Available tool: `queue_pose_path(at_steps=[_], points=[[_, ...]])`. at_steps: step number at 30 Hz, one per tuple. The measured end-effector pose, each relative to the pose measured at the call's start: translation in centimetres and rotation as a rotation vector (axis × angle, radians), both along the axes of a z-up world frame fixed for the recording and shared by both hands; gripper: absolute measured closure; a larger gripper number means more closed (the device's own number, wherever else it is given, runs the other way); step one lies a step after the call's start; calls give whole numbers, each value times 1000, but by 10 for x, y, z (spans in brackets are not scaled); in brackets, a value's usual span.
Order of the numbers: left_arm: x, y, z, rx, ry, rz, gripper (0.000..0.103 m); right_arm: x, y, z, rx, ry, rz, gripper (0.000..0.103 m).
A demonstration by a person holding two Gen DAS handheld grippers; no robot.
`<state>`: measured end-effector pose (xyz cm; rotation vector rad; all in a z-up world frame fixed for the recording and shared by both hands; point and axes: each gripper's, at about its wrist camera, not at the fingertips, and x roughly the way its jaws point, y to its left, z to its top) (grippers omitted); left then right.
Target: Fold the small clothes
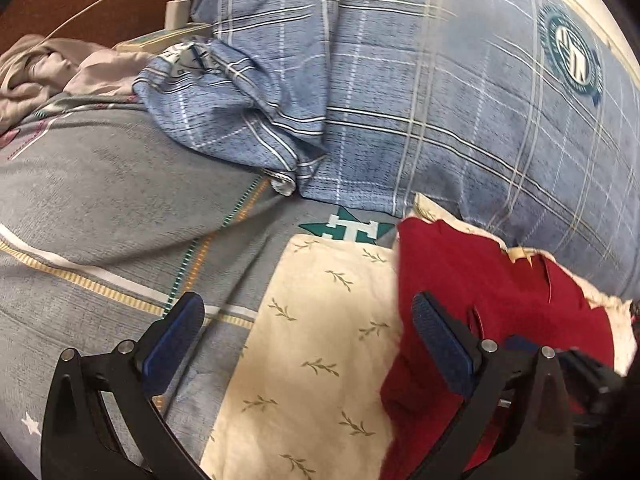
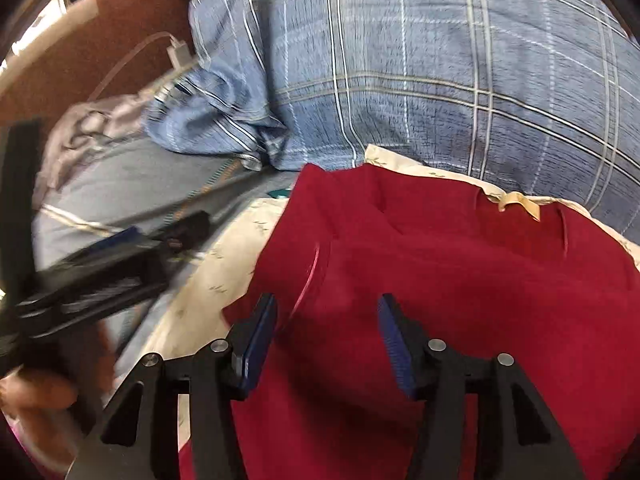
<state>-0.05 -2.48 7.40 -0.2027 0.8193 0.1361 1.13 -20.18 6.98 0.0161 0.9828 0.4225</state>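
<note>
A dark red garment (image 2: pixel 460 272) lies partly folded on a cream cloth with a leaf print (image 1: pixel 312 344) on the bed. It also shows in the left wrist view (image 1: pixel 472 280), at the right. My left gripper (image 1: pixel 308 312) is open and empty, above the cream cloth at the red garment's left edge; it shows blurred in the right wrist view (image 2: pixel 168 236). My right gripper (image 2: pixel 326 308) is open and empty, just above the red garment's near part. A beige label (image 2: pixel 520 202) shows at the garment's neck.
A blue plaid pillow (image 1: pixel 460 92) lies behind the clothes. The grey bedsheet (image 1: pixel 100 208) spreads to the left. A crumpled pinkish cloth (image 1: pixel 52 68) and a white charger with cable (image 1: pixel 178 8) sit at the far left by the brown headboard.
</note>
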Motion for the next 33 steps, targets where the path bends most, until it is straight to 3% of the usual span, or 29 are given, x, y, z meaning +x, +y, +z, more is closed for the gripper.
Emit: queue_pose_path(at_steps=[3,9,12,13,15,16,18,21,23,25,27,29,31,33], points=[[0,3,0,-19,4,5,0,8,9,-12,-105,-9,-14,94],[-1,1,3,-32,-17,14,0,22,-3,14,18,-40,-75,94],[-2,-3,2,-28,-12,0,0,30,0,-10,116,43,-90,73],[-2,-6,1,-26,-10,-9,0,31,-2,-20,150,92,-92,72],[-3,-12,0,-28,-15,-29,0,23,-15,-15,205,97,-89,68],[-5,-16,0,-37,-23,-48,0,15,-27,-6,219,92,-81,58],[-7,-26,1,-47,-32,-91,0,-1,-61,13,182,36,-114,48],[-10,-44,1,-38,-42,-155,0,-15,-118,34,94,-54,-228,47],[-12,-56,0,-34,-42,-196,0,-18,-161,38,39,-67,-318,49],[-12,-69,-3,-21,-38,-239,0,-16,-199,31,-37,-40,-426,57],[-12,-78,-6,15,-29,-261,0,-15,-228,21,-42,-10,-488,57],[-9,-85,-13,59,-13,-270,0,-14,-245,8,-49,33,-510,60],[-2,-90,-24,105,37,-266,0,-10,-253,-7,-126,53,-520,66],[2,-90,-36,97,74,-259,0,-5,-256,-17,-183,37,-536,66]])
